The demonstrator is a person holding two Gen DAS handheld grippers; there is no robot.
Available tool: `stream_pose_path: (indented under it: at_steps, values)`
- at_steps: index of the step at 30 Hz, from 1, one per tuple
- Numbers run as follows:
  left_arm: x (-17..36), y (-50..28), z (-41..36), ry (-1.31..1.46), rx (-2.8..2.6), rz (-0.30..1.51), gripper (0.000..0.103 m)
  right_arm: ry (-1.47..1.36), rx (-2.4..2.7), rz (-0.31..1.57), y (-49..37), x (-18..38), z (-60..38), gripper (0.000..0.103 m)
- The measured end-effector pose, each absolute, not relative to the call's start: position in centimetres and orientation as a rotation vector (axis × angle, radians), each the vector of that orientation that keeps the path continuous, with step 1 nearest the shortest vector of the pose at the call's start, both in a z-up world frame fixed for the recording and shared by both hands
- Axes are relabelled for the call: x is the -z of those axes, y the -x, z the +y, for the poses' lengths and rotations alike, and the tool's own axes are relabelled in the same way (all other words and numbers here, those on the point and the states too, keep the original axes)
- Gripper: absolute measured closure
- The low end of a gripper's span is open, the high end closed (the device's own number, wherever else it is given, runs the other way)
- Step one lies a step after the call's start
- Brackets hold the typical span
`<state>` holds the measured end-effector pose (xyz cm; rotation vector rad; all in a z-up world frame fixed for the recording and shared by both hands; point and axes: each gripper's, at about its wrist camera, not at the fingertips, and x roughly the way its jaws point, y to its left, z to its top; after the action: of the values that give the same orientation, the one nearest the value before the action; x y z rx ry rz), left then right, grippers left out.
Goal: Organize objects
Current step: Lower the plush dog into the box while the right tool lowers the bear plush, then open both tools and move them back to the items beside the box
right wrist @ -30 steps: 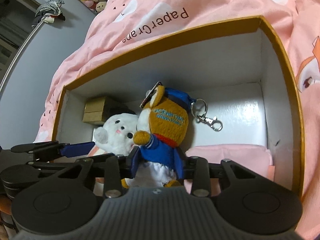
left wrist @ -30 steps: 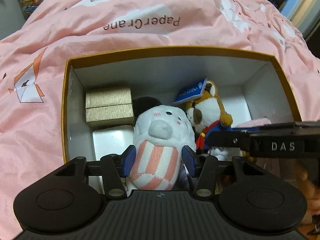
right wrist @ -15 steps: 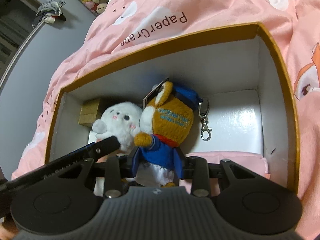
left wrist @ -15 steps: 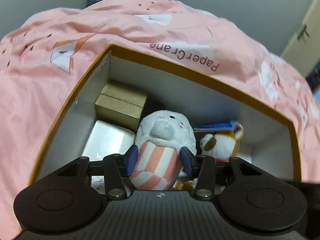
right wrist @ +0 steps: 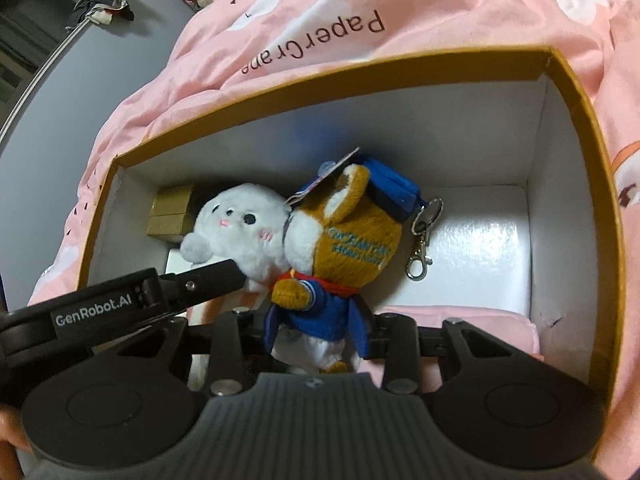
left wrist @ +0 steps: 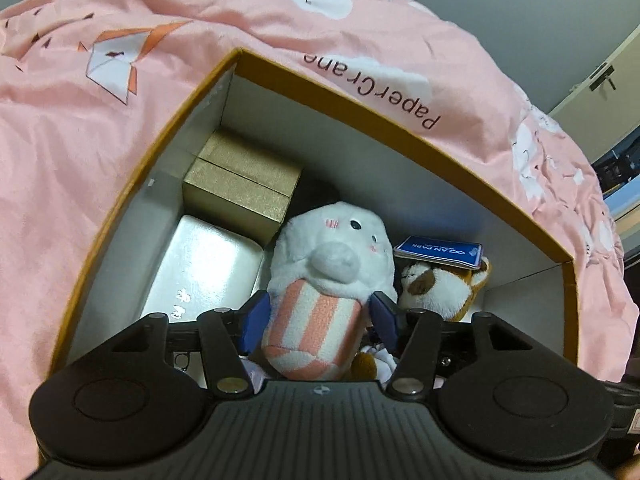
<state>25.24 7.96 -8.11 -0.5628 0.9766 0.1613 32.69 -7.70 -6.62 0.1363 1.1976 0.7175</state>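
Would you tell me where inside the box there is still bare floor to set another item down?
The free patch is the white floor between the brown plush, the right wall and the pink pouch; only the keyring clip lies there. The left end is crowded: gold box, silver tin and white plush sit packed together.

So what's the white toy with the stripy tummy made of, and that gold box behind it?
The white toy looks like soft plush fabric: its surface is fuzzy and matte, and the pink and white stripes look woven in. The gold box looks like card wrapped in textured metallic paper, going by its sharp edges and fine grainy sheen, though what lies underneath cannot be told.
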Motion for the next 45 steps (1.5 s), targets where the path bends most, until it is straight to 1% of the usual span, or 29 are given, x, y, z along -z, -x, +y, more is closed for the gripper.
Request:
stream_pose_path:
  at_steps: [5, 7, 14, 15, 16, 17, 26, 30, 33, 37, 39, 40, 45]
  values:
    - [6.0, -23.5, 7.3, 0.526, -0.131, 0.907, 0.037, -0.087, -0.723, 1.122, -31.2, 4.5, -8.4, 0.055]
    - [4.9, -22.5, 6.9, 0.491, -0.113, 0.874, 0.037, -0.071, -0.728, 1.084, -30.2, 3.4, -8.7, 0.053]
    - [1.3, -18.7, 4.4, 0.396, -0.008, 0.747, 0.037, -0.055, -0.755, 0.96, -25.7, -0.2, -11.4, 0.054]
    - [1.1, -18.2, 4.1, 0.383, -0.003, 0.746, 0.037, -0.047, -0.748, 0.946, -25.0, -0.5, -11.9, 0.054]
    - [0.9, -17.6, 3.7, 0.366, 0.01, 0.745, 0.037, -0.046, -0.741, 0.936, -24.4, -0.7, -12.4, 0.056]
    - [0.9, -17.1, 3.4, 0.355, 0.025, 0.744, 0.038, -0.045, -0.736, 0.931, -23.7, -0.8, -13.0, 0.06]
    - [1.0, -11.5, 0.1, 0.286, 0.211, 0.762, 0.045, -0.019, -0.731, 0.872, -17.1, -1.9, -17.8, 0.061]
    - [1.9, -9.9, -1.2, 0.297, 0.261, 0.799, 0.047, 0.047, -0.691, 0.894, -14.7, -0.7, -19.1, 0.061]
    - [3.4, -9.8, -2.1, 0.301, 0.268, 0.872, 0.049, 0.139, -0.646, 0.924, -13.5, 1.4, -19.2, 0.061]
    - [5.7, -9.9, -3.1, 0.237, 0.223, 1.003, 0.051, 0.276, -0.596, 0.932, -12.2, 4.0, -18.8, 0.06]
    - [6.6, -9.8, -3.2, 0.239, 0.229, 1.039, 0.051, 0.313, -0.602, 0.931, -12.0, 4.7, -18.8, 0.054]
    - [6.9, -9.7, -3.1, 0.242, 0.234, 1.052, 0.051, 0.332, -0.604, 0.931, -11.9, 4.9, -18.6, 0.048]
    - [7.2, -9.2, -3.3, 0.212, 0.231, 1.066, 0.051, 0.403, -0.603, 0.951, -11.6, 6.6, -18.0, 0.047]
